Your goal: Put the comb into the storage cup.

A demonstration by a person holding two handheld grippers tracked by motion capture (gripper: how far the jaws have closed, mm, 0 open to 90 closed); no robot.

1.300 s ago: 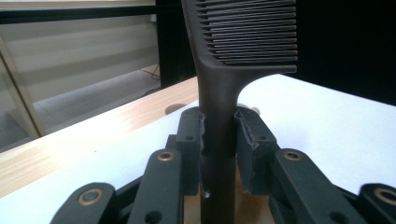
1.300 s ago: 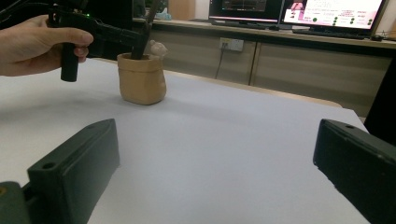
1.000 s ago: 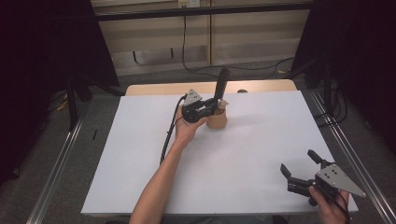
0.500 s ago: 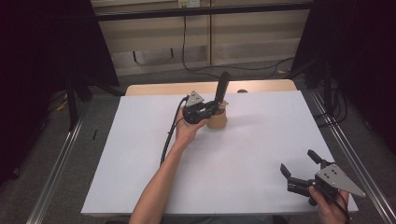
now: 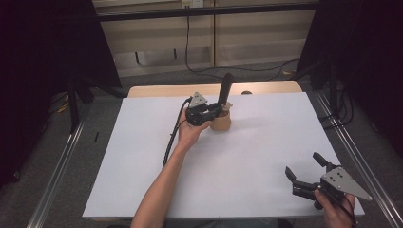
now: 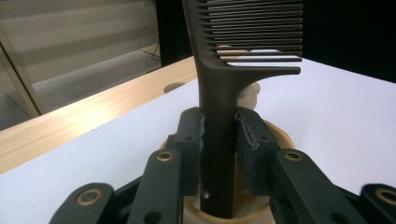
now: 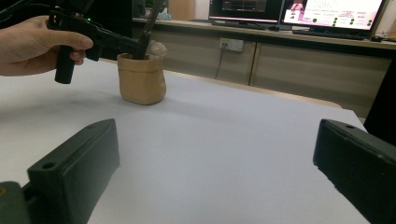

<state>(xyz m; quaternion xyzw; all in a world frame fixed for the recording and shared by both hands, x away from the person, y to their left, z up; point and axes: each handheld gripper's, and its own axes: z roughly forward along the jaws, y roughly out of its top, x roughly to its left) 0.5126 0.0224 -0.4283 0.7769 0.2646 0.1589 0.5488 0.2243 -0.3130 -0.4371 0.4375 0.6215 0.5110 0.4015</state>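
Observation:
A dark wide-toothed comb stands upright with its handle down in a small tan pouch at the far middle of the white table. My left gripper is shut on the comb's handle just above the pouch's rim; the pads press it from both sides. A pale rounded object sticks out of the pouch behind the comb. My right gripper rests near the table's front right corner, jaws wide open with nothing between them. From it the pouch is seen far off at the left.
A strip of wooden tabletop shows beyond the white sheet. Metal rails run along both sides of the table. Cabinets and monitors stand behind the table in the right gripper view.

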